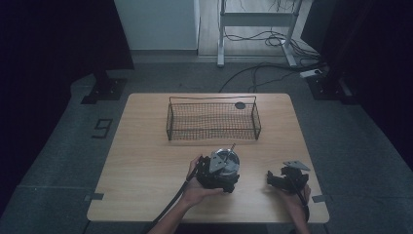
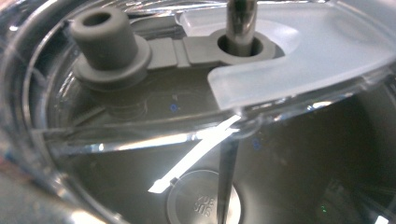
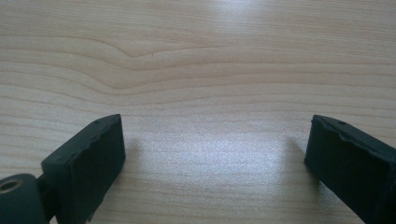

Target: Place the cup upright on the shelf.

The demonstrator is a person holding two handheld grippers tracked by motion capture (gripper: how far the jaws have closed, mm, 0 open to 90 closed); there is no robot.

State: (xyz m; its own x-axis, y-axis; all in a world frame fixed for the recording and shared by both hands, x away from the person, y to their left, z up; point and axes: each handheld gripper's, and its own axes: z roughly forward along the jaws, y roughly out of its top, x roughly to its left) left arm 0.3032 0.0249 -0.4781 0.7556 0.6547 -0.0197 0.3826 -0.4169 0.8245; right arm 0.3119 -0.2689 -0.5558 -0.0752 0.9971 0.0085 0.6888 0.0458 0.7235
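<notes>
On table [image 1: 146, 161]: 1 wire basket [image 1: 213, 119], 1 clear cup [image 1: 226, 161], 2 tongs.

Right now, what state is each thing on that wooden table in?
Black wire mesh basket: upright, a small dark round thing inside.
Clear plastic lidded cup: lid on, metal straw through it.
Left hand-held gripper: at the cup, jaws unseen.
Right hand-held gripper: open, nothing held.

Light wood table [image 1: 146, 146], grain visible in the right gripper view; wire basket [image 1: 213, 118] stands toward the far edge, a small dark disc [image 1: 240, 105] just behind it; a clear lidded container [image 1: 225, 162] sits nearer the front edge
</notes>
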